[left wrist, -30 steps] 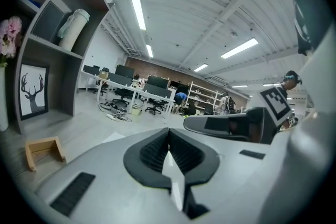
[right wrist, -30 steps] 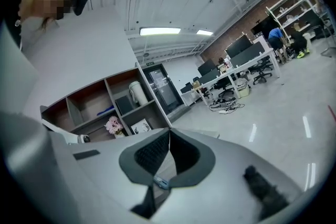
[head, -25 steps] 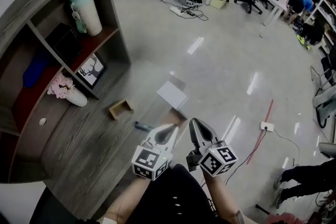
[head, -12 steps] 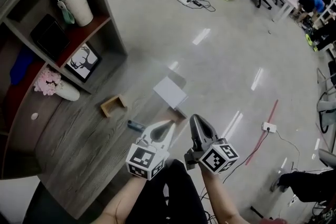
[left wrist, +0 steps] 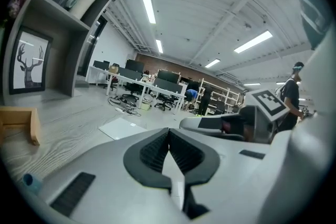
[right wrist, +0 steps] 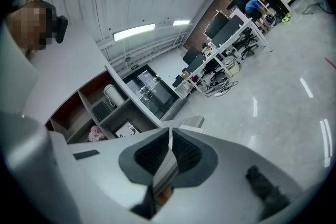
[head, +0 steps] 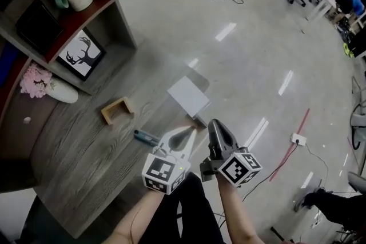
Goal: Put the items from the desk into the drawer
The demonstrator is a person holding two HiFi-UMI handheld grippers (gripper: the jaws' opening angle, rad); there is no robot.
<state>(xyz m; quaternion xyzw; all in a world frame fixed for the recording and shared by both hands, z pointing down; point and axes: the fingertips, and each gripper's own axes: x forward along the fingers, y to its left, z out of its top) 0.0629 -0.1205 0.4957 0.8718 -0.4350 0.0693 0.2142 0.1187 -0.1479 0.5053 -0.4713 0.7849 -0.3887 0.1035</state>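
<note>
Left hand-held gripper (head: 184,135), jaws pressed together on nothing, hovers low over the grey wood-grain tabletop (head: 86,163). Just left of its tip lies a small blue pen-like cylinder (head: 147,136), with a small open wooden box (head: 116,110) further left and a flat white rectangular pad (head: 188,95) ahead. Right hand-held gripper (head: 215,124), likewise closed and empty, hangs alongside, probably poised to begin picking. I cannot make out a drawer.

Small wooden box (head: 116,110), blue marker (head: 146,136), white pad (head: 188,96), apart on desk (head: 86,163)
</note>
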